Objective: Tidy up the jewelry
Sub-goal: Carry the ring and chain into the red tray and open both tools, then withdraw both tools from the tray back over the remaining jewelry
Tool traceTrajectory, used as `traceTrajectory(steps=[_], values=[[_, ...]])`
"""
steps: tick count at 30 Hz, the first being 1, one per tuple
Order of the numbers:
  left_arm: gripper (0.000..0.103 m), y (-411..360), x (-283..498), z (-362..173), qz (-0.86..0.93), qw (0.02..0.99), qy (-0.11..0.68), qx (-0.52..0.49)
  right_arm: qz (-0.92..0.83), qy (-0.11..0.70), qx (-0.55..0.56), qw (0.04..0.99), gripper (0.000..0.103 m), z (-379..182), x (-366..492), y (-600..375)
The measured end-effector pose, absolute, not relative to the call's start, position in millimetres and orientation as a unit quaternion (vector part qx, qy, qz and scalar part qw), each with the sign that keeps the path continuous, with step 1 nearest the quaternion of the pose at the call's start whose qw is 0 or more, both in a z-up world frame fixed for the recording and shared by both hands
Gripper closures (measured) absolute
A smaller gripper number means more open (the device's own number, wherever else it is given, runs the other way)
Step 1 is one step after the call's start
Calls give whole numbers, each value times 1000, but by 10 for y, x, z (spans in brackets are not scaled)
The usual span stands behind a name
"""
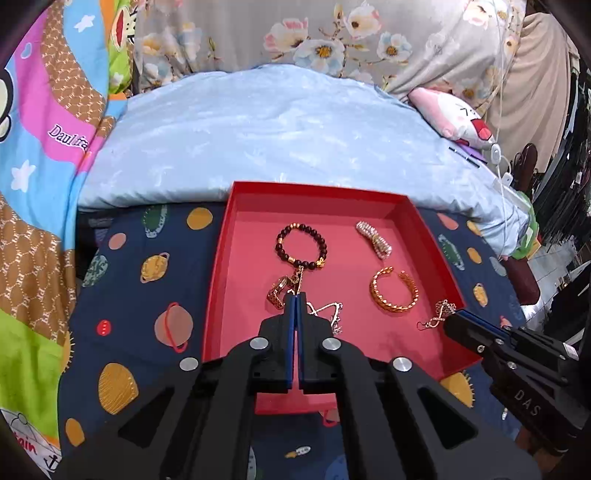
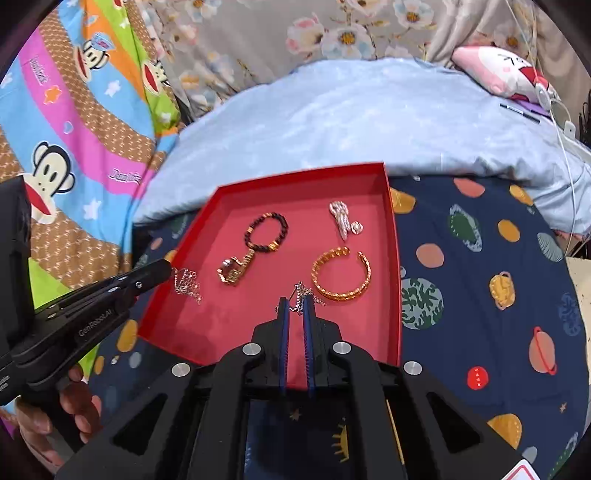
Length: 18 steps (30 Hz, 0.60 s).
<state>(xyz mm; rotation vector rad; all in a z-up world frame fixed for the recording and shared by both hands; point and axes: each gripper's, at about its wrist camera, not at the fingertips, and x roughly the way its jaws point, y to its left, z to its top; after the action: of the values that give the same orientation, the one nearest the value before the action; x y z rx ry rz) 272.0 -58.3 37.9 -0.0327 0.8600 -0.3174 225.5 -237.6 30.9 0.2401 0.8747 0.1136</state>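
Silver chain (image 1: 325, 312) half hidden behind left gripper (image 1: 296, 295) fingers; its length past them cannot be told. Near edge of red tray (image 1: 218, 258) covered by gripper body. Right gripper (image 2: 296, 301): thin chain (image 2: 301, 295) at its tips, too fine to trace. Hand (image 2: 66, 413) cut off at the picture's lower left corner.

A dark navy cloth printed with planets and suns (image 2: 480, 280) covers the near surface. Behind it lies a pale blue, softly wrinkled quilt (image 1: 266, 133) spread over a bed. A grey drape with pastel flowers (image 1: 332, 33) hangs along the back. To the left hangs a bright striped cartoon-monkey blanket (image 2: 74, 122). A pink and white plush pillow (image 1: 454, 118) rests at the quilt's far right corner, white cables (image 1: 502, 110) trailing beside it. Light is even and bright.
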Motion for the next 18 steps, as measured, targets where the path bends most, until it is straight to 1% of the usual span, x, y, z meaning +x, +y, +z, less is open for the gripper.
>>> traceTrajectory(steps=[8, 9, 11, 12, 13, 14, 15, 18], values=[[102, -643, 2894, 133, -142, 888, 437, -11, 49, 438, 117, 890, 95, 107, 2374, -2415], [101, -646, 2909, 114, -140, 887, 439, -11, 46, 436, 114, 892, 94, 104, 2376, -2411], [99, -645, 2916, 108, -136, 888, 438, -11, 43, 429, 108, 896, 88, 119, 2360, -2409], [90, -635, 2916, 111, -127, 890, 438, -8, 42, 426, 108, 897, 81, 130, 2354, -2412], [77, -623, 2914, 122, -124, 890, 439, -9, 38, 421, 109, 899, 78, 152, 2336, -2424], [71, -597, 2903, 149, -118, 891, 437, -13, 37, 417, 112, 901, 78, 185, 2309, -2438], [69, -573, 2884, 182, -116, 894, 433, -16, 37, 414, 113, 903, 78, 222, 2286, -2450], [67, -474, 2754, 351, -111, 904, 412, -12, 33, 400, 108, 909, 78, 395, 2127, -2477]])
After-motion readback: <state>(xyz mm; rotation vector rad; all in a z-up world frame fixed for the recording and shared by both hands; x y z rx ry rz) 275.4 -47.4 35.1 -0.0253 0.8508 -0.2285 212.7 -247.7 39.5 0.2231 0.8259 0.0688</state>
